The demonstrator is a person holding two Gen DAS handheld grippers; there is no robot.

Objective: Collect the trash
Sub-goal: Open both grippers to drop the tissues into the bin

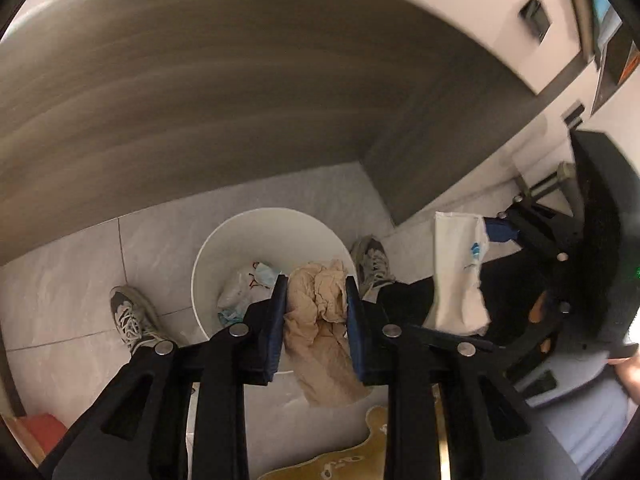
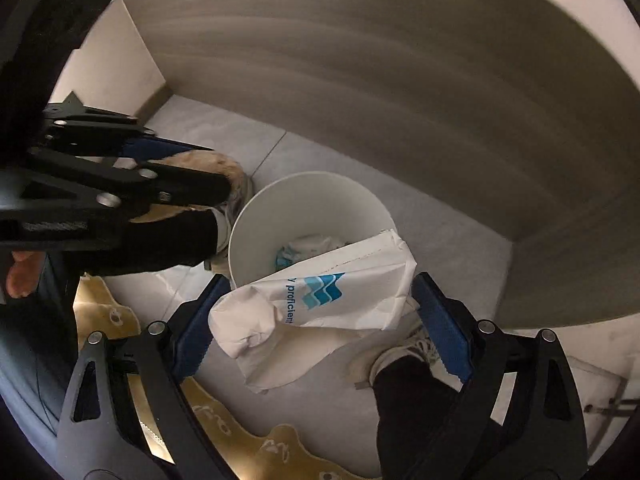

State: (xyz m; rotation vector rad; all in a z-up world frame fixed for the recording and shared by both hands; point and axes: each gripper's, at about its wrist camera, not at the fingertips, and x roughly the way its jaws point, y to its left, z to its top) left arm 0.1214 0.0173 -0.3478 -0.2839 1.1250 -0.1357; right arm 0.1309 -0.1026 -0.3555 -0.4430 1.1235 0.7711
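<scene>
The left hand-held gripper (image 1: pixel 316 312) is squeezed tight on a crumpled brown paper (image 1: pixel 320 320) that hangs over the near edge of the white bin (image 1: pixel 208 256) on the floor. To the right of the bin's middle, the right hand-held gripper (image 2: pixel 320 316) grips a white paper bag (image 2: pixel 332 296) with its jaws spread wide — it sits above the bin's near rim. To do this well, I think both should move over the bin's middle before letting go — then nothing falls beside it.

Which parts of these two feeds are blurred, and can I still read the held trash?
Left wrist view: wood panel streaked, crumpled brown paper sharp. Right wrist view: same streaking, white paper bag sharp, logo legible; fisheye bends edges in both.
</scene>
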